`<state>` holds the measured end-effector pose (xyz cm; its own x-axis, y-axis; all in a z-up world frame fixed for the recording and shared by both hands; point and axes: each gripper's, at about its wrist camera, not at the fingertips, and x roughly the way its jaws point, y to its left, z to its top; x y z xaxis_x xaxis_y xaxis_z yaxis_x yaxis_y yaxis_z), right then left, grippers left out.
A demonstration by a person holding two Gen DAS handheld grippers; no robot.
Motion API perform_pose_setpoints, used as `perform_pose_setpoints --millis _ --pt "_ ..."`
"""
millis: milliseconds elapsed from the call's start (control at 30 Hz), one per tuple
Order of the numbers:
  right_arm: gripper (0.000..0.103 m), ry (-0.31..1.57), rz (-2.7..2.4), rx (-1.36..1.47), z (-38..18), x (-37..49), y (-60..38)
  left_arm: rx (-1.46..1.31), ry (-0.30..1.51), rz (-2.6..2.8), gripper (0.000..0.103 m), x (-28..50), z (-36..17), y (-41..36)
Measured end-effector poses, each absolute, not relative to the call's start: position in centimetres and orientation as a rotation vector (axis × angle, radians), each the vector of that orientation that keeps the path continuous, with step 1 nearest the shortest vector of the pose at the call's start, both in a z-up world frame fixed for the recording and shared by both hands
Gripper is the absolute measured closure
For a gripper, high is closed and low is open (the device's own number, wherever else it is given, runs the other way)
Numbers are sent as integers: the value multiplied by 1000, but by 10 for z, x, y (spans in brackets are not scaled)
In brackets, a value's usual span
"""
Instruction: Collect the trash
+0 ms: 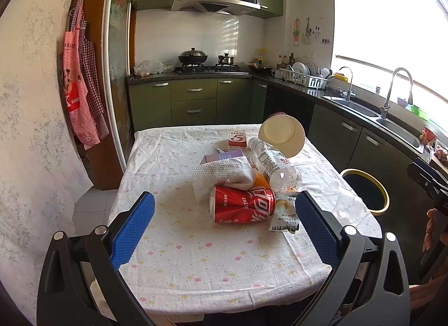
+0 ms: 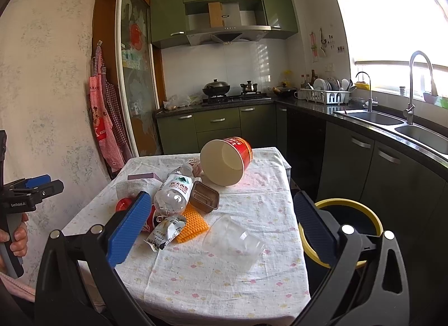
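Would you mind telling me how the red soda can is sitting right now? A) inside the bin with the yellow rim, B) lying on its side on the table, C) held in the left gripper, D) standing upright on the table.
B: the red soda can lies on its side on the table, apart from the open left gripper, and outside the yellow-rimmed bin.

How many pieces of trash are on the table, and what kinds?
Red soda can: 1
Clear water bottle: 1
Clear plastic cup: 1
Red paper bucket: 1
Brown plastic tray: 1
Small cartons: 2, purple and red-and-white
Paper towel: 1
Snack wrapper: 1
Orange honeycomb sheet: 1
Total: 10
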<state>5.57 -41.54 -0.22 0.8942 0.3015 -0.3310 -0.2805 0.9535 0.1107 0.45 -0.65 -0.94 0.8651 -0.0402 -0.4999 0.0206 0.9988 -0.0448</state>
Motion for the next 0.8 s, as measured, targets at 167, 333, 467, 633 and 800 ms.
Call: perform_pose_setpoints --millis 167,333,467,633,800 --pt "6 353 300 61 -2 56 -416 -39 526 -33 4 5 -11 -7" --pt "6 360 300 65 -7 57 -415 -41 534 -40 4 6 -14 -9" --pt "6 360 299 66 -7 58 -415 -45 539 -48 4 7 -15 -8" --pt "6 363 297 69 -9 59 -415 -48 541 -51 4 7 -16 -7" --pt "6 371 300 75 -11 60 -414 -51 548 -53 4 7 -17 -7"
